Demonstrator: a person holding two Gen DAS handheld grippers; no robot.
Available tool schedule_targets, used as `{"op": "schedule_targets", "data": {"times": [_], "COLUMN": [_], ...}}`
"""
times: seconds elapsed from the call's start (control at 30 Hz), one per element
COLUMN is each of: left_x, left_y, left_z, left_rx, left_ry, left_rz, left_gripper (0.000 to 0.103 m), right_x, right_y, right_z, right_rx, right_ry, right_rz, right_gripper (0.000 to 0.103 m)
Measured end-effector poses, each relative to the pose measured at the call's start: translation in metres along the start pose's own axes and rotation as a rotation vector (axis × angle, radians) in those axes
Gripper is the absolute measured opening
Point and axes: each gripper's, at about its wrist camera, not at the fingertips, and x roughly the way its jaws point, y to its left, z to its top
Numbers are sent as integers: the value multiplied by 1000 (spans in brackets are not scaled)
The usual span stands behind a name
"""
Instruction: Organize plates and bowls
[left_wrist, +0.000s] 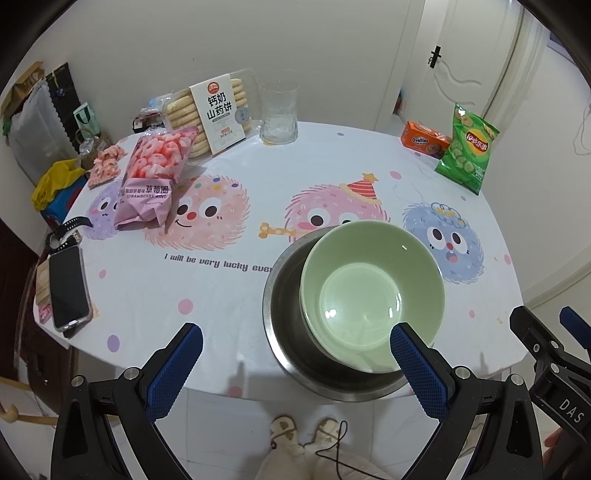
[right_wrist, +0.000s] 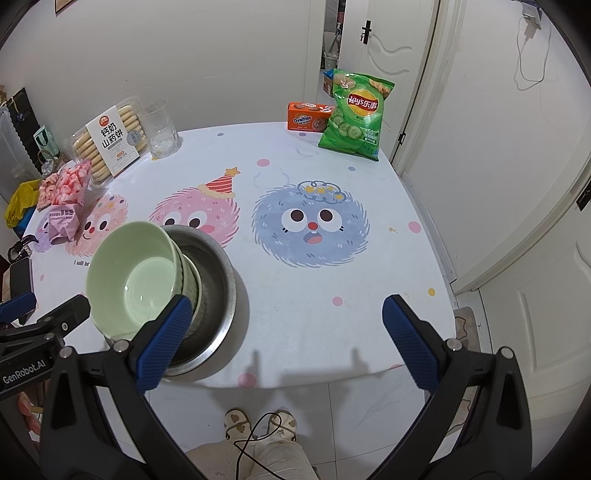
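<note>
A pale green bowl (left_wrist: 373, 291) sits stacked inside a steel bowl (left_wrist: 284, 314) near the table's front edge. In the right wrist view the green bowl (right_wrist: 133, 277) tops a second green bowl, both inside the steel bowl (right_wrist: 218, 284). My left gripper (left_wrist: 295, 365) is open and empty, hovering above the front edge, its right fingertip (left_wrist: 413, 354) over the green bowl's near rim. My right gripper (right_wrist: 284, 332) is open and empty to the right of the stack, its left fingertip (right_wrist: 170, 332) in front of the bowls.
On the cartoon tablecloth (left_wrist: 229, 236) lie a pink strawberry-ring bag (left_wrist: 151, 177), a biscuit pack (left_wrist: 218, 114), a glass cup (left_wrist: 279, 112), an orange Ovaltine box (left_wrist: 424, 139), a green Lay's bag (left_wrist: 467, 147) and a phone (left_wrist: 68, 288). A door (right_wrist: 495, 147) stands at the right.
</note>
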Motion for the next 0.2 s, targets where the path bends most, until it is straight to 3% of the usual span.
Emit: {"op": "schedule_targets", "data": {"times": [0.2], "left_x": [-3], "left_y": [0], "left_z": [1], "left_rx": [8], "left_ry": [-15], "left_rz": [6], "left_gripper": [103], "right_x": [0], "right_y": [0], "right_z": [0], "right_rx": [2], "right_ry": [0], "right_rz": [-1], "right_gripper": [103]}}
